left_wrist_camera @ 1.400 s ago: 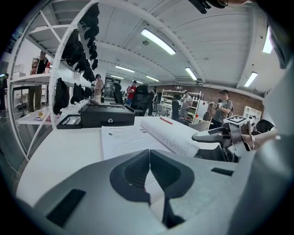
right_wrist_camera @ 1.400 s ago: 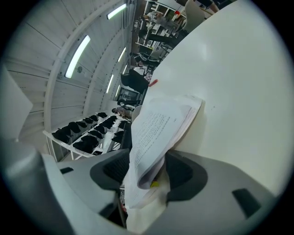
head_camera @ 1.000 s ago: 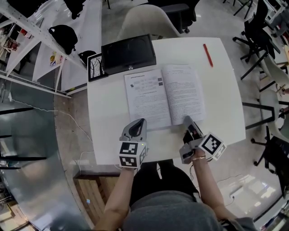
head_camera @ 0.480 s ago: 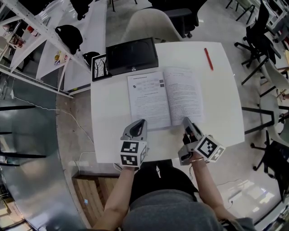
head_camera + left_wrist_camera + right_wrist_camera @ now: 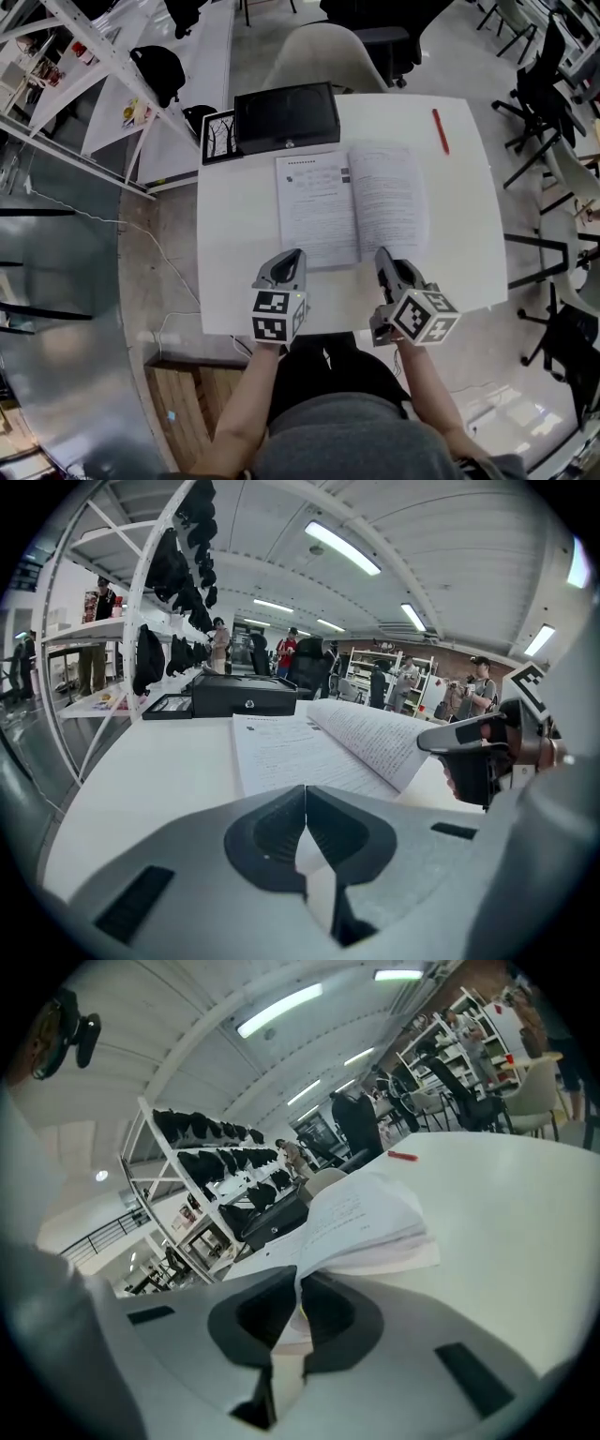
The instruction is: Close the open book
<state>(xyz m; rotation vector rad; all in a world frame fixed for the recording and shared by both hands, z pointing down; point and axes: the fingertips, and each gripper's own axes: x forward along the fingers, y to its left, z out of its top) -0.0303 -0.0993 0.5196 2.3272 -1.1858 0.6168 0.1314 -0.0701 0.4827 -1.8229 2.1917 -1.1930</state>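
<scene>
closing right gripper (image 5: 298, 1286) hiding gripped pages (image 5: 375, 1218)

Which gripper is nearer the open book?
Right: right gripper, jaws closing on pages of the open book; left gripper shut, just short of its near edge.

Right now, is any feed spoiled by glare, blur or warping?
Head view: even light and sharp, the book shows its print as clear blocks, the white table is bright but not blown out. Left gripper view: strong fisheye bowing, dark corners, ceiling lights flare. Right gripper view: horizon tilted, pages nearest the camera soft.
</scene>
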